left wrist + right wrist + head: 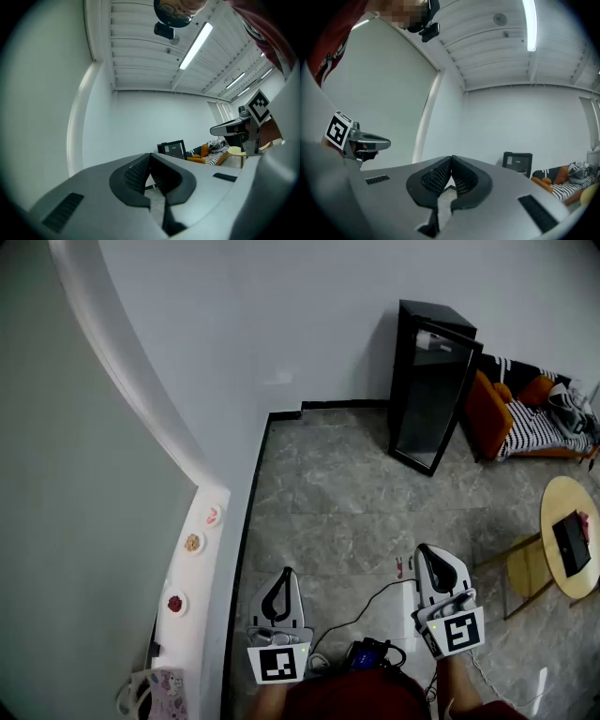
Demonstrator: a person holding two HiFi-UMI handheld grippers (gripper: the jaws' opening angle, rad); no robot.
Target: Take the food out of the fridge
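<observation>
A tall black fridge [431, 381] with a glass door stands against the far wall, door shut; it shows small in the left gripper view [172, 149] and the right gripper view [517, 161]. What is inside is too dim to make out. My left gripper [284, 575] is held low near my body, jaws shut with nothing between them [149, 161]. My right gripper [429, 554] is level beside it, also shut and empty [451, 165]. Both are well short of the fridge, across the grey tiled floor.
A white ledge [192, 577] on the left carries three small dishes of food [192, 543]. An orange sofa with a striped cover [525, 418] sits right of the fridge. A round yellow table [572, 535] and a stool [525, 568] stand at right. A cable [370, 601] trails on the floor.
</observation>
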